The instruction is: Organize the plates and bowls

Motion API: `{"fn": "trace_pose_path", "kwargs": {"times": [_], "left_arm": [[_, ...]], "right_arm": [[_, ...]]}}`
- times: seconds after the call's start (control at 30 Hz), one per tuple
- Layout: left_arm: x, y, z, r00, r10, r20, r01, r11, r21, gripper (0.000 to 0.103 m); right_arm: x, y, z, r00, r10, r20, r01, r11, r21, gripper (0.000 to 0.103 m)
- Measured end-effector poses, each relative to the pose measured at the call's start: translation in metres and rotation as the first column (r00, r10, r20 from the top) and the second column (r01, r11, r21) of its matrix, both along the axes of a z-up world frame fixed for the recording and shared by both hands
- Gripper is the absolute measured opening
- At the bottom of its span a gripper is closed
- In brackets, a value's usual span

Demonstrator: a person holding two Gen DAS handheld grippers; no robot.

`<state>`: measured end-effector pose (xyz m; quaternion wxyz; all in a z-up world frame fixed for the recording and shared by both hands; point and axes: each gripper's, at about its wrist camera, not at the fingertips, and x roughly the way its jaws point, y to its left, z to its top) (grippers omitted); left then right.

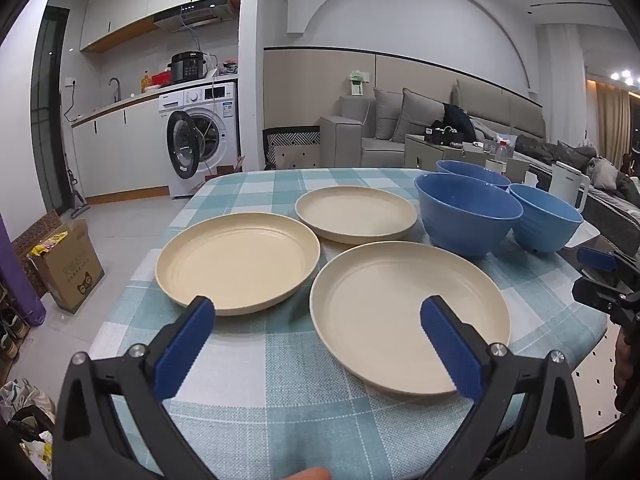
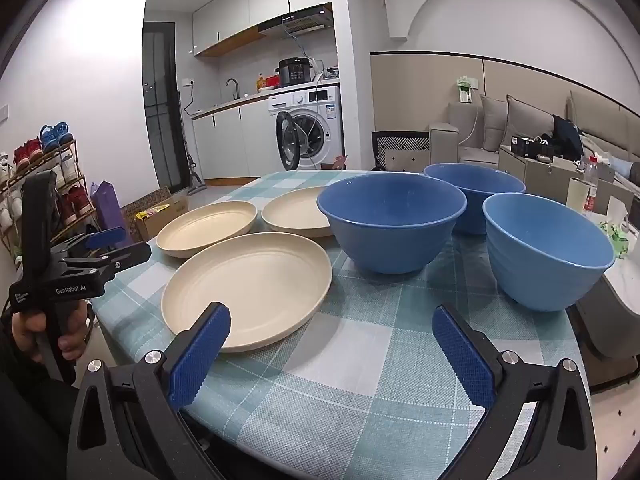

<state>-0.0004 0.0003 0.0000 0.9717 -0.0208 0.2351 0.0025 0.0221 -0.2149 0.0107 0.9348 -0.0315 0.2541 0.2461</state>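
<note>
Three cream plates lie flat on the checked tablecloth (image 1: 280, 360): a near plate (image 1: 400, 312) (image 2: 248, 284), a left plate (image 1: 236, 260) (image 2: 208, 228) and a far plate (image 1: 356, 212) (image 2: 296, 212). Three blue bowls stand upright to their right: a middle bowl (image 1: 468, 212) (image 2: 392, 224), a far bowl (image 1: 472, 172) (image 2: 476, 192) and a right bowl (image 1: 544, 216) (image 2: 544, 252). My left gripper (image 1: 318, 308) hovers open over the table's near edge, in front of the near and left plates. My right gripper (image 2: 332, 316) is open above bare cloth between the near plate and the right bowl. Neither holds anything.
The table's left edge drops to a tiled floor with a cardboard box (image 1: 68, 264) and a shoe rack (image 2: 44, 184). A washing machine (image 1: 204, 136) with its door open stands behind. A sofa (image 1: 400, 128) and a white kettle (image 1: 568, 184) lie to the right.
</note>
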Motion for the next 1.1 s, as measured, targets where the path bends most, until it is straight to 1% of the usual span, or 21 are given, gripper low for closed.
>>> {"fn": "trace_pose_path", "kwargs": {"times": [0.17,0.27,0.43,1.1], "left_arm": [[-0.0002,0.0015,0.0004,1.0,0.0,-0.003,0.0,1.0,0.002,0.103],[-0.0003,-0.0044,0.0012,1.0,-0.008,-0.001,0.008,1.0,0.003,0.103],[0.0011,-0.0068,0.0045,1.0,-0.015,0.001,0.015,1.0,0.005,0.103],[-0.0018,-0.0028,0.0041,1.0,-0.02,0.006,0.02,1.0,0.013,0.103]], "right_arm": [[-0.0021,0.0004,0.0007,1.0,0.0,0.004,0.0,1.0,0.0,0.103],[-0.005,0.0004,0.0022,1.0,0.001,0.009,-0.001,1.0,-0.001,0.103],[0.0007,0.0022,-0.0013,1.0,0.003,0.001,-0.003,1.0,-0.002,0.103],[-0.0024,0.0024,0.001,1.0,0.004,0.005,-0.003,1.0,-0.011,0.103]]}}
